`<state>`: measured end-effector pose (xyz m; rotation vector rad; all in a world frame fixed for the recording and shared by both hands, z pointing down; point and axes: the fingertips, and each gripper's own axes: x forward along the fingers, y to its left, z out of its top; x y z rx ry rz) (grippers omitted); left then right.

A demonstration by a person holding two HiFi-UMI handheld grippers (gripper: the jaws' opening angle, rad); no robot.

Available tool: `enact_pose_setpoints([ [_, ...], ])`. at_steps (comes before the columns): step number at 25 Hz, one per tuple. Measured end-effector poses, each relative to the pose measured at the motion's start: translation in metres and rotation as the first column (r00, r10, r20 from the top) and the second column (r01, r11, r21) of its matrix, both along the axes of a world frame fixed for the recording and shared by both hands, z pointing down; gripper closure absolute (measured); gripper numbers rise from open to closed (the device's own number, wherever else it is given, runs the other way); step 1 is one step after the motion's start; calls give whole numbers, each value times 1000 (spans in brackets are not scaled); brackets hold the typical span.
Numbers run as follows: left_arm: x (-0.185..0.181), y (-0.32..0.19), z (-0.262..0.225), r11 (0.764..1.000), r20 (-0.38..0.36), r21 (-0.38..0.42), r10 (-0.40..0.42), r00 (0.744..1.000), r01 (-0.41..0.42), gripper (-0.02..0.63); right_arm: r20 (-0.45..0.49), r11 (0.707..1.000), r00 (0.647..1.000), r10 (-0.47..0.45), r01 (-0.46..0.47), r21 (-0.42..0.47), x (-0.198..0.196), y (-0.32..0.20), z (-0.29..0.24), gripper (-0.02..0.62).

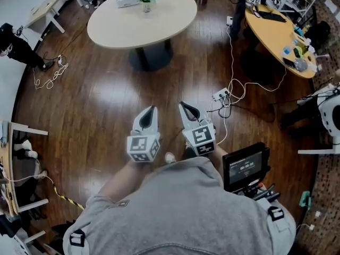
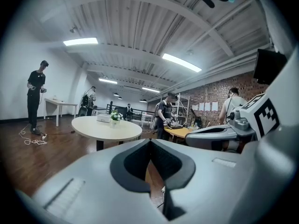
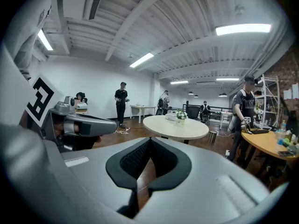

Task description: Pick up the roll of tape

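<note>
While held over the glossy plank floor (image 1: 101, 108), the left hand-held gripper (image 1: 151, 112) and right hand-held gripper (image 1: 185, 108) are seen pressed together.

Open lab workroom: round table (image 1: 142, 16), floor cables (image 1: 234, 91), brick wall (image 2: 217, 93).

Dark wood floor (image 1: 106, 105); round cream table (image 1: 133, 28); orange table (image 1: 271, 33); ceiling strip lights (image 2: 182, 63); brick wall (image 2: 219, 93)

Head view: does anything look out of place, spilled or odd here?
Nothing spilled or damaged. Loose cables and a power strip lie on the floor, a possible trip hazard. No tape roll shows in any view.
</note>
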<state>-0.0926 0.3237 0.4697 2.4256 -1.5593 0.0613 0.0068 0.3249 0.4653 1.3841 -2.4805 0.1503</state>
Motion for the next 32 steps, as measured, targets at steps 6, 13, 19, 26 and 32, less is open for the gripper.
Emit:
enact_pose_setpoints([
  [6, 9, -33, 0, 1000, 7, -1, -18, 1000, 18, 604, 11, 1000, 1000, -14, 14, -3, 9, -31, 1, 581],
  [13, 27, -83, -10, 999, 23, 25, -46, 999, 46, 604, 25, 999, 999, -43, 43, 18, 27, -83, -4, 581],
  [19, 50, -127, -14, 997, 30, 41, -69, 997, 68, 604, 35, 998, 997, -65, 64, 30, 51, -129, -5, 581],
  [26, 66, -160, -15, 993, 40, 43, -110, 993, 108, 604, 41, 996, 995, -92, 91, 20, 70, -167, 0, 581],
  [32, 56, -180, -12, 992, 56, 32, -126, 990, 124, 604, 54, 995, 994, -99, 99, 6, 65, -189, 4, 581],
])
